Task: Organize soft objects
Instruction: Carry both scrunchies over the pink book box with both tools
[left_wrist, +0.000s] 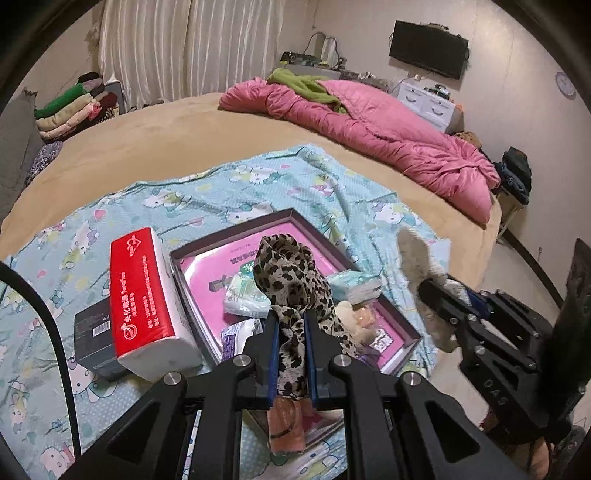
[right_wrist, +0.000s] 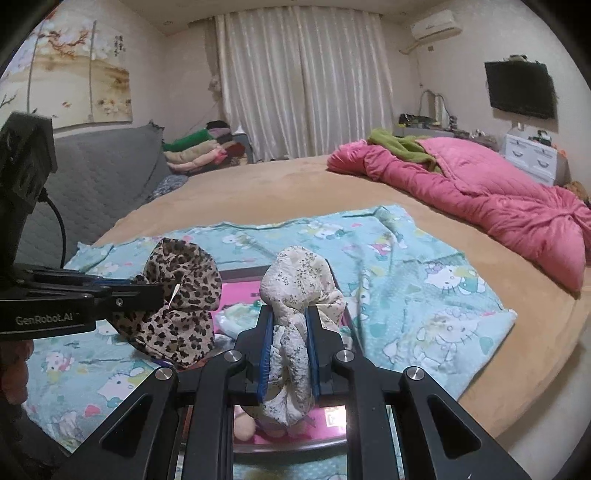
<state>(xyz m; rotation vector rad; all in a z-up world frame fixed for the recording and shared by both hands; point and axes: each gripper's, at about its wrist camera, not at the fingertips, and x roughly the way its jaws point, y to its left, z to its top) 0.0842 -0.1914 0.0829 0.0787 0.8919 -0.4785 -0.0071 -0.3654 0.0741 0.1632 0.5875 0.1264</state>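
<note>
Left tongs (left_wrist: 291, 332) clenched on leopard-print cloth (left_wrist: 291, 280), right tongs (right_wrist: 290, 332) clenched on pale floral cloth (right_wrist: 299, 280) — both bundles held up over the purple-rimmed box (left_wrist: 236, 230) on the bed's blue cartoon sheet (left_wrist: 192, 192). Risk: loose tails hang below the pads, could snag box rim or drag out tissue packs (left_wrist: 245, 295) inside. Red tissue pack (left_wrist: 144, 295) sits left of the box. Both tongs pitched down, left steeper, side by side w/ right one near.
</note>
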